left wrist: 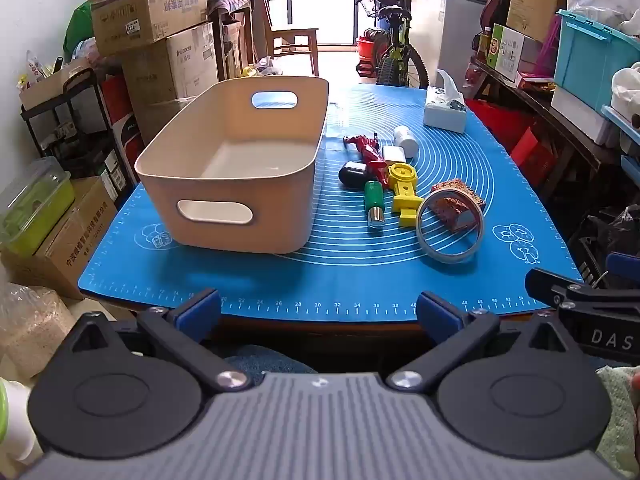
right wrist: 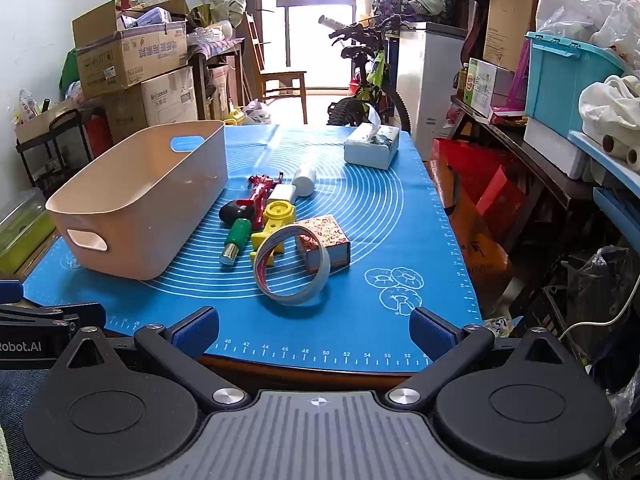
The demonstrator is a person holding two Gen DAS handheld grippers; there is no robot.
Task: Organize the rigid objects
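Left tool (left wrist: 318, 312) is hanging back off the worktop's near edge, fingers spread wide, pinching nothing. Right tool (right wrist: 314, 330) likewise spread and empty, sitting just beside it. Both look staged for a first pick.

Beige bin (left wrist: 228, 160) is standing empty on the left of the blue mat (left wrist: 360, 272), open side up, likely the destination. The loose items are clustering right of it: tape roll (right wrist: 292, 266) leaning on a patterned small box (right wrist: 328, 242), yellow plastic piece (right wrist: 276, 220), green-handled stamp (right wrist: 236, 240), red toy figure (right wrist: 260, 192), white bottle (right wrist: 304, 180). Tape roll is lying nearest the right tool, probably the easiest first grab.

Beige bin (left wrist: 224, 184), blue mat (left wrist: 352, 272)
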